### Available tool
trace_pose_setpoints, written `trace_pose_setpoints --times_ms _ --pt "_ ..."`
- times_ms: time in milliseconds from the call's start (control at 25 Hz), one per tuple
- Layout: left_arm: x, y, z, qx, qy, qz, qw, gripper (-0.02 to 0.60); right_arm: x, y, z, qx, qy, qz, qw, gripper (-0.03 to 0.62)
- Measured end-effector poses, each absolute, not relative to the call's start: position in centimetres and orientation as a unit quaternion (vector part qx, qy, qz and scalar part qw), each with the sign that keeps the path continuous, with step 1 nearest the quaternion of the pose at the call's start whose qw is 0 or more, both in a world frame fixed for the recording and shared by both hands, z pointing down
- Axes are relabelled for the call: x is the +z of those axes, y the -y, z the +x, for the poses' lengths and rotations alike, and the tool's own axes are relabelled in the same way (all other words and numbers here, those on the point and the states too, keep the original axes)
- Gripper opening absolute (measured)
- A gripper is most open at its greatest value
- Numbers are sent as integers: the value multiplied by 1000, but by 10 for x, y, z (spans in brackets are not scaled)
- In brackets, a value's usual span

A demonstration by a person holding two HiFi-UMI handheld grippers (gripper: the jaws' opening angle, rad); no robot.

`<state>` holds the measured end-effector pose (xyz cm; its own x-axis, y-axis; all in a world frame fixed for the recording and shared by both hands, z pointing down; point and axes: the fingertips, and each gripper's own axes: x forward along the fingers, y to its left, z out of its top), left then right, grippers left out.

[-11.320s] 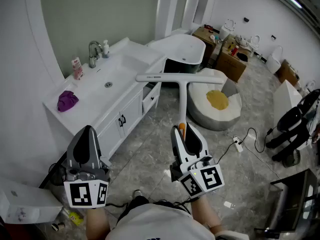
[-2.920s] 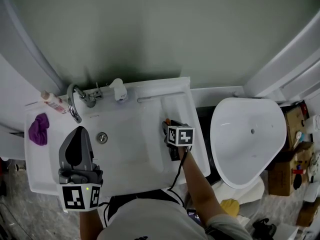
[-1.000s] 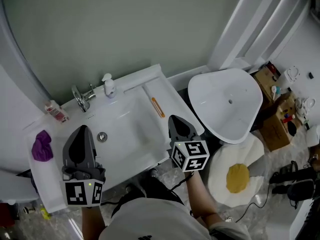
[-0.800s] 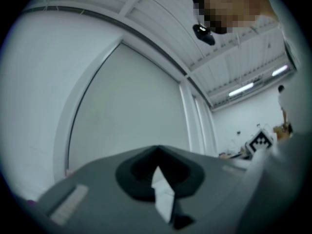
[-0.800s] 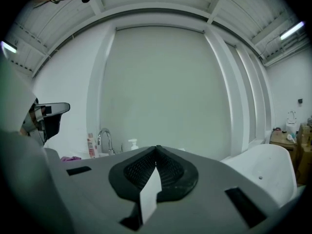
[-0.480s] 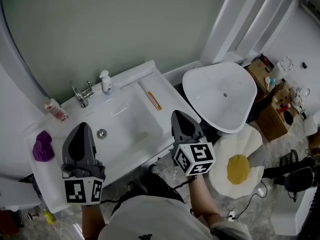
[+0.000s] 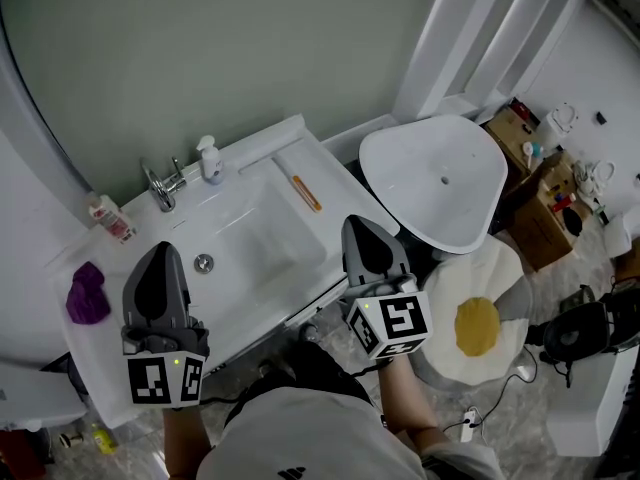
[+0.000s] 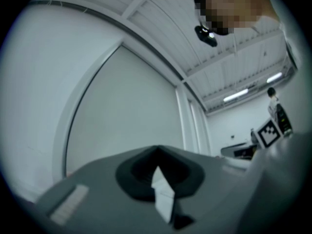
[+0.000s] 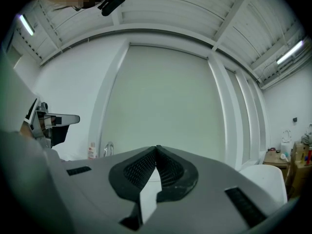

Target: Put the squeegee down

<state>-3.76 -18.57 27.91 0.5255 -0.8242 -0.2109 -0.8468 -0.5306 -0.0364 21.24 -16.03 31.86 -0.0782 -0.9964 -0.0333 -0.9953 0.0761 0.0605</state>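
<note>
Left hand-held gripper (image 7: 164,251), right hand-held gripper (image 7: 360,225) pressed together, empty; squeegee (image 7: 303,192) on vanity (image 7: 331,219).

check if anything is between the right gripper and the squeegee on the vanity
Nothing visible is. The squeegee lies on the right ledge of the vanity, already set down. The right gripper hangs nearer the person, jaws together and empty, with only bare white ledge between them.

Open sink basin (image 7: 262,240); faucet (image 7: 160,184), soap dispenser (image 7: 209,159) behind, squeegee (image 7: 305,194) on right rim, bathtub (image 7: 415,200) beyond.
</note>
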Motion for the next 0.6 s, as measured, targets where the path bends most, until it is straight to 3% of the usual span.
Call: trace_pose_setpoints --times_ms 600 --pt "281 192 -56 89 -479 -871 67 8 305 158 192 -42 732 680 0 2"
